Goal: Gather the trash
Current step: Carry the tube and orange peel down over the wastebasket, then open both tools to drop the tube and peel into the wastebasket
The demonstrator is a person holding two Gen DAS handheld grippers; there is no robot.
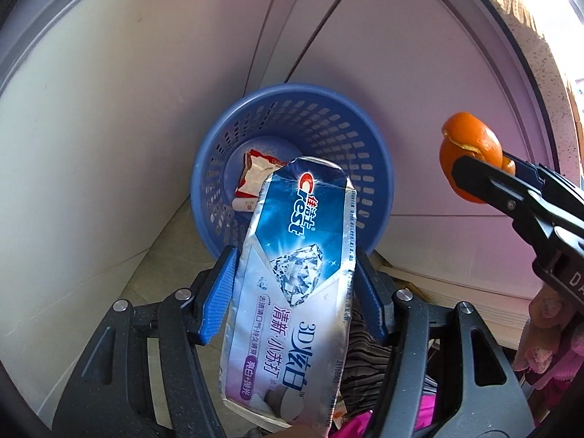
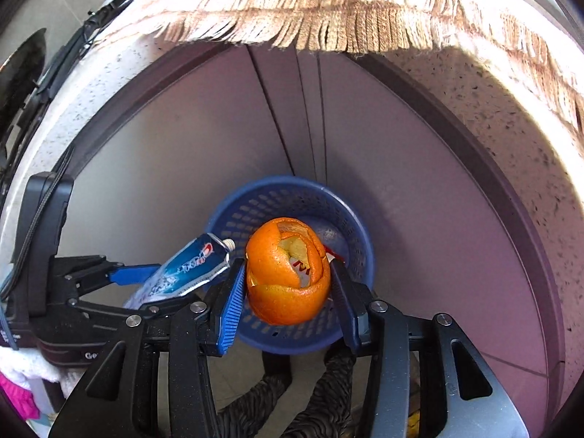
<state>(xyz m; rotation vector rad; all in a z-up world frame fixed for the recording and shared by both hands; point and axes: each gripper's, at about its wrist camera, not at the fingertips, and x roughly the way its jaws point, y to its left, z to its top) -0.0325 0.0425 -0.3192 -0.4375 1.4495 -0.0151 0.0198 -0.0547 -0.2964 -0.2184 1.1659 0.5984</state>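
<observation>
My left gripper (image 1: 295,273) is shut on a Crest toothpaste tube (image 1: 292,284), held above the near rim of a blue perforated trash basket (image 1: 328,127). The tube (image 2: 189,266) also shows at the left of the right wrist view, its cap end at the basket's rim. My right gripper (image 2: 288,277) is shut on an orange peel (image 2: 284,281), held over the basket (image 2: 350,226). The peel (image 1: 471,153) shows to the right of the basket in the left wrist view. A red and white wrapper (image 1: 255,175) lies inside the basket.
The basket stands on a tiled floor against pale cabinet doors (image 1: 146,91). A speckled counter edge (image 2: 492,84) with a fringed tan cloth (image 2: 310,18) hangs above. Pink fabric (image 1: 547,346) is at the right of the left wrist view.
</observation>
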